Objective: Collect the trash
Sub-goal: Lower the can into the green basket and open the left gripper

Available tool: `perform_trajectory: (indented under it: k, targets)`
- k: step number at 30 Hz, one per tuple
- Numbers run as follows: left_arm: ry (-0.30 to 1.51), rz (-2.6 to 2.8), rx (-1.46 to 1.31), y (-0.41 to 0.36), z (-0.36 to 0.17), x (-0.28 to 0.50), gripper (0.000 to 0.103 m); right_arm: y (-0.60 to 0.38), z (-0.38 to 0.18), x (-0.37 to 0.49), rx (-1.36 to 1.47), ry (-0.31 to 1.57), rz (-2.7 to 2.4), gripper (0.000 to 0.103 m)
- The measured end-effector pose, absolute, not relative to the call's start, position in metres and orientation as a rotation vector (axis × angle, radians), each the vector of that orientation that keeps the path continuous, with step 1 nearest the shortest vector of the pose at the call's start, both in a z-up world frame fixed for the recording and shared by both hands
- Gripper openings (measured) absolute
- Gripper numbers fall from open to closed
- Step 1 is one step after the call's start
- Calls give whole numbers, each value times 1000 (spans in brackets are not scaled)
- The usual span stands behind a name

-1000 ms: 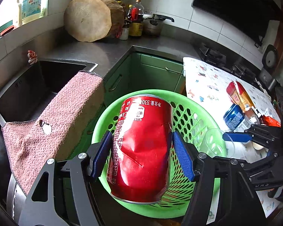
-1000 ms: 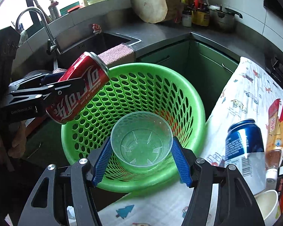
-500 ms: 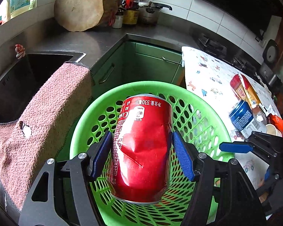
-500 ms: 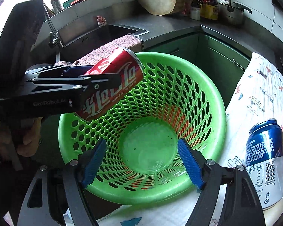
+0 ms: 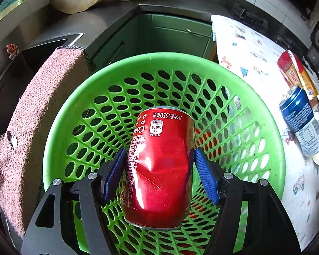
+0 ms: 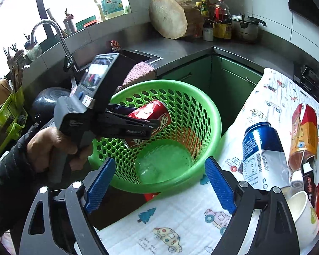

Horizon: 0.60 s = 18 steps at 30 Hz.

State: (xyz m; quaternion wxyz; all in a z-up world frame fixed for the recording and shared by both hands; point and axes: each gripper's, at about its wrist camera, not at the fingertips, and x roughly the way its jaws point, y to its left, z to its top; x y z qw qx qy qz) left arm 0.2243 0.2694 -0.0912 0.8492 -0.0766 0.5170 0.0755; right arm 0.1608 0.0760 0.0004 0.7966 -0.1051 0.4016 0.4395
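The left gripper (image 5: pixel 159 170) is clamping a dented red can (image 5: pixel 159 165) and holding it over the mouth of the green basket (image 5: pixel 274 170), tipped downward so that a release should drop it inside. The right gripper (image 6: pixel 159 180) is standing wide with nothing between its pads, its jaws having just been opening; a clear plastic cup (image 6: pixel 157 167) is lying on the basket floor. The blue can (image 6: pixel 263 148) and the carton (image 6: pixel 304 131) are waiting on the cloth-covered table (image 6: pixel 180 223), judged the next trash.
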Motion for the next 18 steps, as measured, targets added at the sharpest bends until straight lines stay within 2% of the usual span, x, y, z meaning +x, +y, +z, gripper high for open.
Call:
perform_trajectory:
  k: [18]
  targets:
    - [1357, 203, -206, 253, -137, 296, 65, 11, 5, 154, -102, 856, 891, 84]
